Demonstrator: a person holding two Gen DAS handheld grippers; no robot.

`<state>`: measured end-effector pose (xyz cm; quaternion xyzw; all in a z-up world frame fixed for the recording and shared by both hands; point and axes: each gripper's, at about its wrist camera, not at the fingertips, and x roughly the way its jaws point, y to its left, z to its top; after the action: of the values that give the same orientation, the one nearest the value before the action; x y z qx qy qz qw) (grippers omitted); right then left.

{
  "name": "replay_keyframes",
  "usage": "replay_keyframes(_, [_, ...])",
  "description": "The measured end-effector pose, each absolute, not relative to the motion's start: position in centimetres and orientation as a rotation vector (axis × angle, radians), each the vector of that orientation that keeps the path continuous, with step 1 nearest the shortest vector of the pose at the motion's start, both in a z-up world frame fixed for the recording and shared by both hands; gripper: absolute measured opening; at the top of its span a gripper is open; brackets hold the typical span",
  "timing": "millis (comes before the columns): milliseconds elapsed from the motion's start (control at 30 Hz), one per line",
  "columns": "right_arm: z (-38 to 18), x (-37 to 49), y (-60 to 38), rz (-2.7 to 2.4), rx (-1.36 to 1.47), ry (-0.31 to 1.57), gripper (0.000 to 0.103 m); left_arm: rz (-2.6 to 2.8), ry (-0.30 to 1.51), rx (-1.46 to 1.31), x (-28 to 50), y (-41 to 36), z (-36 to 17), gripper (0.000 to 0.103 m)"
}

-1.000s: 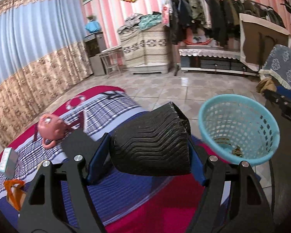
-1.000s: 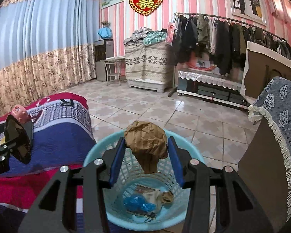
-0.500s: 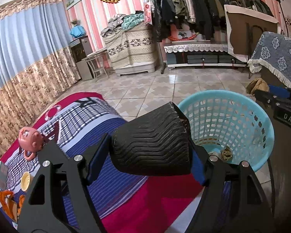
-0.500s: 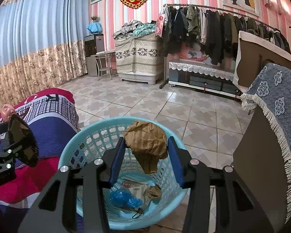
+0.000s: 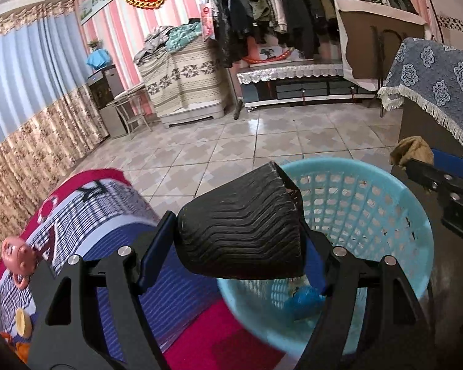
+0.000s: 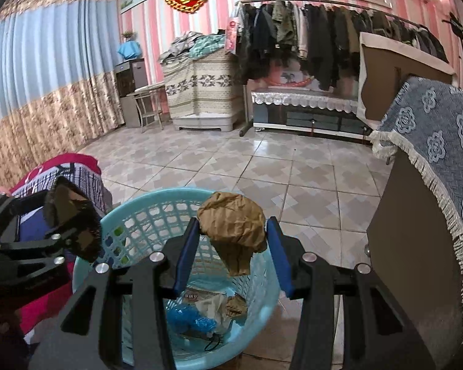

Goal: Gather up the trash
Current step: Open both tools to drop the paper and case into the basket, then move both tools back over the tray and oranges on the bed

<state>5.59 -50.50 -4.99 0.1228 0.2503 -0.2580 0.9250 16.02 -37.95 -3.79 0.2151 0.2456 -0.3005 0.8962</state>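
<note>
— Clamping a crumpled brown paper wad [image 6: 233,226] between the blue pads, right gripper [image 6: 234,246], jaws roughly half apart and pressed on both sides of the wad. Poised directly above the open mouth of the light-blue plastic laundry-style basket [image 6: 139,206], a loose tail of paper dangling toward the trash already at the bottom: a blue plastic bag [image 6: 189,317] and printed wrappers [image 6: 200,297].

— And the left?

— Gripping a black ribbed cup-like object [image 5: 240,231], left gripper [image 5: 234,246], jaws spread wide around its sides. Lying crosswise to the fingers, long axis running away from the camera, broken rim end pointing out toward the basket rim [image 5: 355,166].

— Over the basket too?

— Only partly, by the look of it. Far end of the black object past the near rim, near end over the striped red-and-blue bedspread [image 5: 114,215]. Seen from the right wrist, hanging at the basket's left edge rather than its middle.

— So nearer the drop?

— Right hand, clearly: wad centred over the opening, straight fall likely if released. Left load probably needing a further shift toward the basket's centre first; otherwise a risk of clipping the rim and tipping onto the bedspread.

— Anything else close by?

— Pink pig toy [image 5: 18,252] on the bedspread, well apart from both grippers.
</note>
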Motion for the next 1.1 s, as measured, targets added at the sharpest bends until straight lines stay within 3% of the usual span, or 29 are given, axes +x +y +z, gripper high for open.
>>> replay_keyframes(133, [-5.2, 5.5, -51.1, -0.537, 0.265, 0.515, 0.045, -0.656, 0.539, 0.462, 16.7, -39.5, -4.4, 0.074])
replay_keyframes(200, [-5.3, 5.5, -51.3, -0.540, 0.273, 0.515, 0.045, -0.658, 0.554, 0.457, 17.0, -39.7, -4.4, 0.083])
replay_keyframes(500, [-5.5, 6.2, -50.8, -0.535, 0.276, 0.522, 0.045, -0.572, 0.542, 0.368, 18.3, -35.6, -3.5, 0.094])
replay_keyframes(833, [-5.5, 8.7, -48.6, -0.477, 0.260, 0.530, 0.048, -0.476, 0.527, 0.293, 19.2, -30.4, -2.3, 0.096])
replay_keyframes(867, [-5.5, 9.0, -48.4, -0.469, 0.259, 0.529, 0.050, -0.468, 0.529, 0.276, 19.3, -29.9, -2.2, 0.097])
replay_keyframes(967, [-5.2, 9.3, -47.4, -0.432, 0.241, 0.515, 0.076, -0.446, 0.533, 0.242, 19.5, -28.9, -2.1, 0.097])
replay_keyframes(1100, [-4.7, 9.1, -46.4, -0.445, 0.188, 0.504, 0.083, -0.427, 0.532, 0.224, 19.4, -27.7, -1.8, 0.097])
